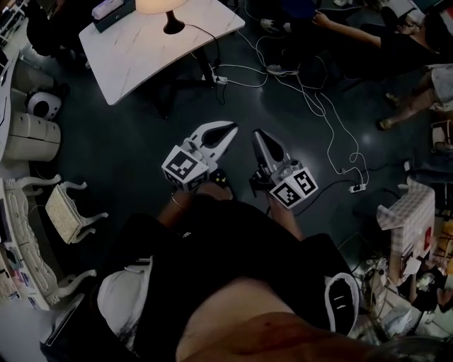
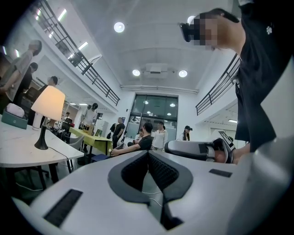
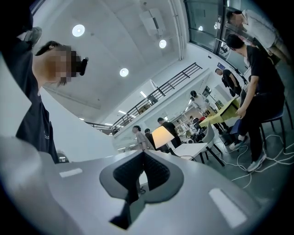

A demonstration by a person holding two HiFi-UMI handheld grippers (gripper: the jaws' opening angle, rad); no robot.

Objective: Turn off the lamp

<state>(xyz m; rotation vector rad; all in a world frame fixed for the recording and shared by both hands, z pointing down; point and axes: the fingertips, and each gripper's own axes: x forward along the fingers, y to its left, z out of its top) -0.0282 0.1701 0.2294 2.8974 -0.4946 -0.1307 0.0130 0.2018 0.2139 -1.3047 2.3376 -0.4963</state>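
Note:
The lamp stands lit on the white marble-topped table at the top of the head view, its black base near the table's right edge. Both grippers hang over the dark floor well short of the table, pointing toward it. My left gripper is shut with nothing in it, and my right gripper beside it is also shut and empty. In the left gripper view the lamp glows far left beyond the closed jaw tips. In the right gripper view the lampshade shows just right of the closed tips.
The lamp's cord runs off the table to a power strip on the floor. White cables trail across the floor to the right. White ornate chairs stand at the left. People sit at the upper right. A teal box lies on the table.

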